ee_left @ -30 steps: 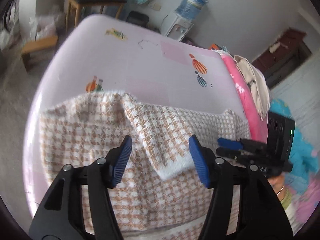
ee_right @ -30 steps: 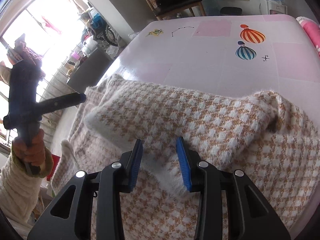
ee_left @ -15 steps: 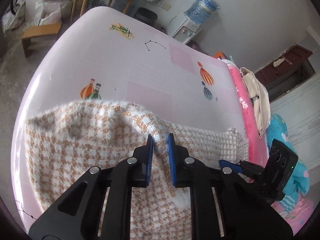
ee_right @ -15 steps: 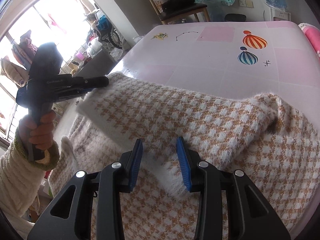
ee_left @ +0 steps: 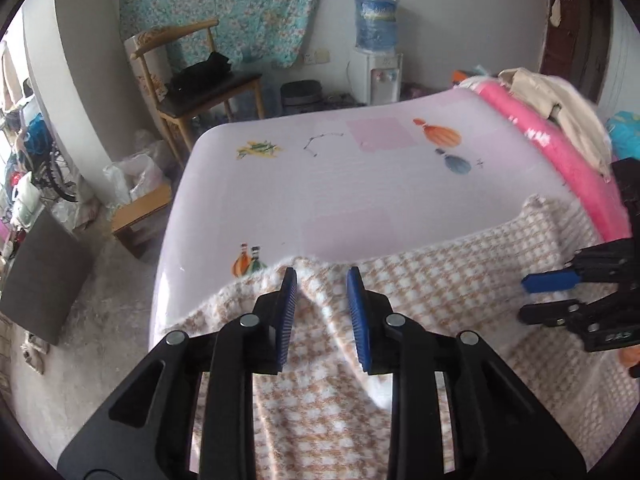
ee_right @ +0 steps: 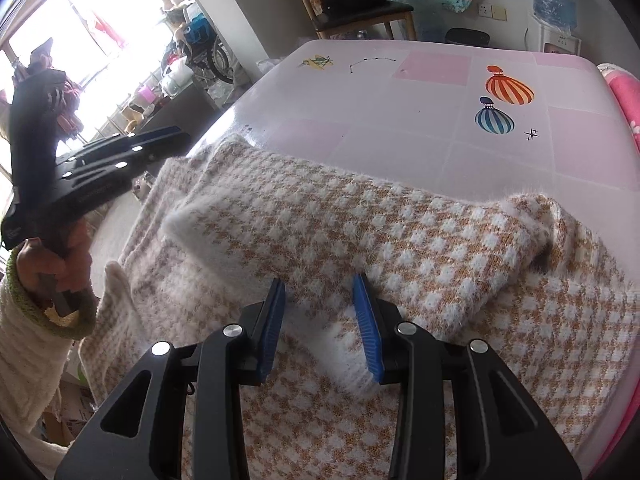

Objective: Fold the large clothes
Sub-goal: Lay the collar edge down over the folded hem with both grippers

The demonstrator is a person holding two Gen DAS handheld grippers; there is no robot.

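Observation:
A fuzzy orange-and-white houndstooth sweater [ee_left: 440,280] lies on the near part of a pink table [ee_left: 360,176]. One sleeve [ee_right: 360,240] is folded across the body. My left gripper [ee_left: 322,280] is open above the sweater's far left edge, with a raised ridge of fabric between the jaws. In the right wrist view the left gripper [ee_right: 160,138] is lifted off the cloth at the left. My right gripper [ee_right: 320,296] is open over the sleeve's near edge and cuff, holding nothing. It also shows at the right in the left wrist view [ee_left: 552,284].
The table carries printed balloons [ee_right: 508,88]. A pink blanket with clothes [ee_left: 560,128] lies along the table's right side. A wooden chair [ee_left: 200,88], a water dispenser [ee_left: 376,56] and a low stool [ee_left: 140,212] stand beyond the table.
My left gripper shut on the sleeve, carried it across the sweater, then opened and lifted off to the left edge. My right gripper stayed open in place.

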